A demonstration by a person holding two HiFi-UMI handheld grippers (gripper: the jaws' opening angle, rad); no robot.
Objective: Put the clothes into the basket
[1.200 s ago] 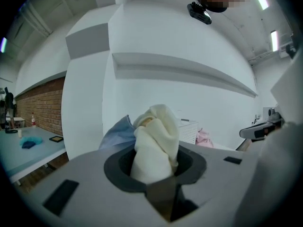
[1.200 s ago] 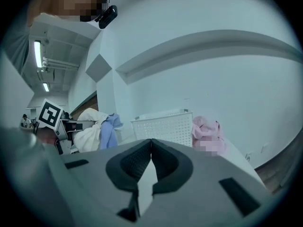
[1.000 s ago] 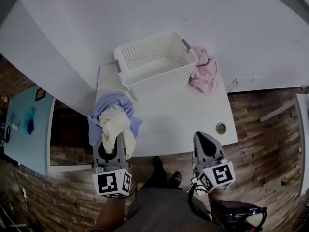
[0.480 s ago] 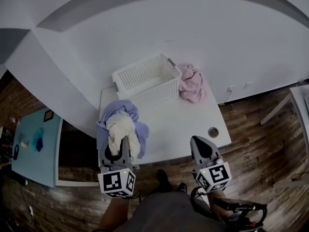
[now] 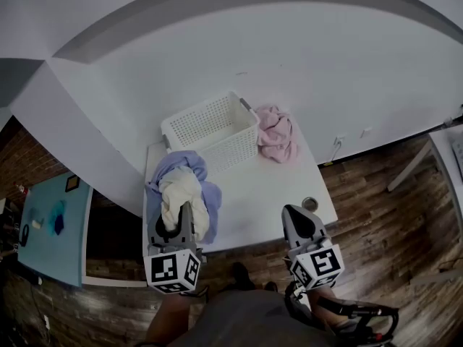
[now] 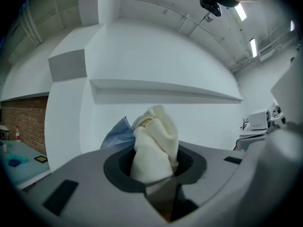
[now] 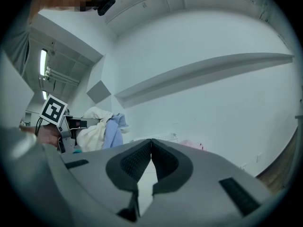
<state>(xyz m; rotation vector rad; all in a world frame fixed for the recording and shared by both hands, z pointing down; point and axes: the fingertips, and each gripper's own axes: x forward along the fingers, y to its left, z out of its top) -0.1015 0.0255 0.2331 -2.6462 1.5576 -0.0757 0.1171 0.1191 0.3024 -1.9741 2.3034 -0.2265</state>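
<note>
2 grippers are in view, both pointing level over the near edge of the white rectangular table [image 5: 264, 186]; the left gripper [image 5: 181, 210] has its jaws drawn narrowly in on a bunched cream fabric garment [image 5: 179, 197], which stands up between the fingers and spills past their tips; a light blue fabric garment [image 5: 176, 165] hangs with it, beyond the tips and to either side of the cream one; whether the pads also grip the blue one cannot be told. The right gripper [image 5: 299, 214] has its jaws pressed fully together with nothing between them. 1 white perforated plastic basket [image 5: 210, 125] sits on the table well ahead of the left fingertips; 1 crumpled pink fabric garment [image 5: 275, 132] lies on the table just beside the basket's right wall, well ahead of the right fingertips.
</note>
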